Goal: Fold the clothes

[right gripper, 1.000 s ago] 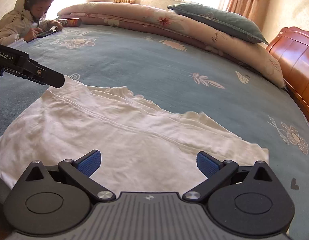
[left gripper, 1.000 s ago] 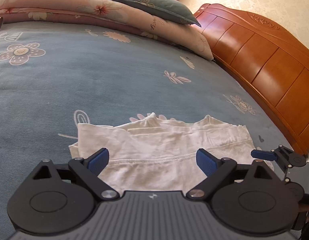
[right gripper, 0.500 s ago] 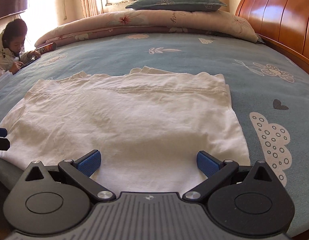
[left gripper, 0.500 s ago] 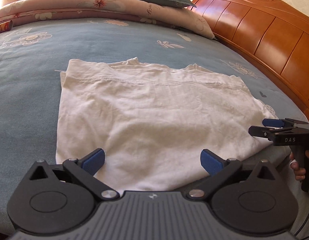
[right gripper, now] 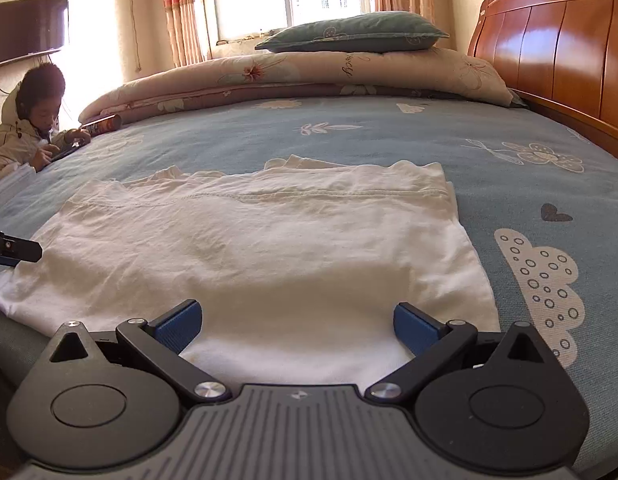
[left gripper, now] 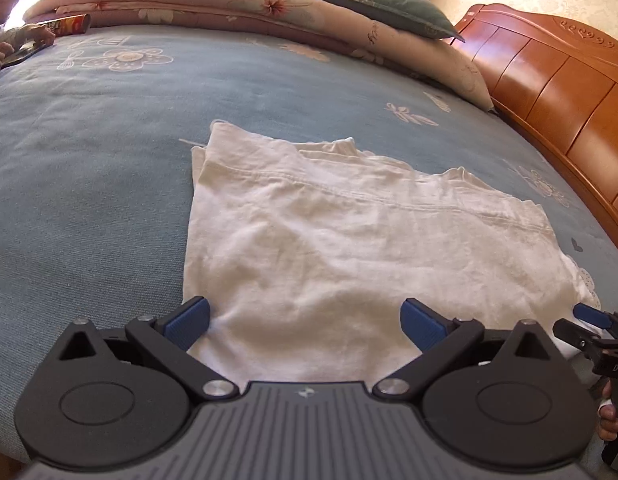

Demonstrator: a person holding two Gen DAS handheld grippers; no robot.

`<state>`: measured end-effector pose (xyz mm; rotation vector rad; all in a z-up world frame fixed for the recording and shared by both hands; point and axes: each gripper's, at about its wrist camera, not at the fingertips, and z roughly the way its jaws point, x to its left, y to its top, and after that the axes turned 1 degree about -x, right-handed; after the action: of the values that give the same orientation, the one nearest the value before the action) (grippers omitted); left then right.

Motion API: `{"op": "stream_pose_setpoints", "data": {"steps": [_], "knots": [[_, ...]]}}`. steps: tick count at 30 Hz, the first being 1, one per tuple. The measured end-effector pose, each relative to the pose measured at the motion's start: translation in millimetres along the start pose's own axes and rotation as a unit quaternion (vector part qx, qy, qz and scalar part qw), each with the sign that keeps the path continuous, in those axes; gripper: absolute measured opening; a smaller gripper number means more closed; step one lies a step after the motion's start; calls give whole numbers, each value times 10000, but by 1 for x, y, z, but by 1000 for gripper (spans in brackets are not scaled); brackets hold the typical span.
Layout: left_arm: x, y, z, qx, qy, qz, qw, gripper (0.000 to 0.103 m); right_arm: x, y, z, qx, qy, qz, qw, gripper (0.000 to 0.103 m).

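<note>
A white garment [left gripper: 349, 240] lies flat on the blue bedspread, folded into a rough rectangle with a stitched hem across its far part. My left gripper [left gripper: 307, 320] hangs open over its near left edge, blue pads wide apart and nothing between them. My right gripper [right gripper: 297, 322] is open in the same way over the near right part of the garment [right gripper: 249, 240]. Each gripper shows at the edge of the other's view: the right gripper [left gripper: 577, 322] at the garment's near right corner, and a left finger [right gripper: 25, 249] at its left side.
A rolled floral quilt [right gripper: 309, 76] with a green pillow [right gripper: 349, 34] lies along the far side of the bed. A wooden headboard [right gripper: 557, 36] runs along the right. A person [right gripper: 29, 120] leans on the far left corner beside a snack tube [right gripper: 105, 123].
Both grippers have swung round and drawn back to the garment's near edge, a little lower than before. Both are open throughout. The garment lies where it was.
</note>
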<state>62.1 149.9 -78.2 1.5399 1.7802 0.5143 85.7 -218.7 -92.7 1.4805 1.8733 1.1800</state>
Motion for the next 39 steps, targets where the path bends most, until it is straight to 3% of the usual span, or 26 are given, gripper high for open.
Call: {"op": "stream_pose_setpoints", "data": {"steps": [5,11,16,22,25,29,39], "knots": [[-27,9,-13,-165,-332,247,9990,101,-9,1,-7,-251,-33,284,9993,103],[-70,13,13,-62,-772,534,9956,101,-13,1,-11,-350,3,370,9987,103],[-85,-1,37,148,-718,627,9953,101,-18,0,-12,-331,-58,380,9987,103],[-88,-1,18,84,-879,560,9945,101,-29,1,-16,-428,-9,648,9970,103],[-87,-9,25,282,-872,565,9942,101,-32,2,-14,-386,103,827,9958,103],[-88,-15,23,234,-838,597,9944,102,-32,2,-15,-396,120,818,9958,103],[-46,6,-15,69,-794,-205,9966,102,-34,0,-16,-372,150,972,9945,103]]}}
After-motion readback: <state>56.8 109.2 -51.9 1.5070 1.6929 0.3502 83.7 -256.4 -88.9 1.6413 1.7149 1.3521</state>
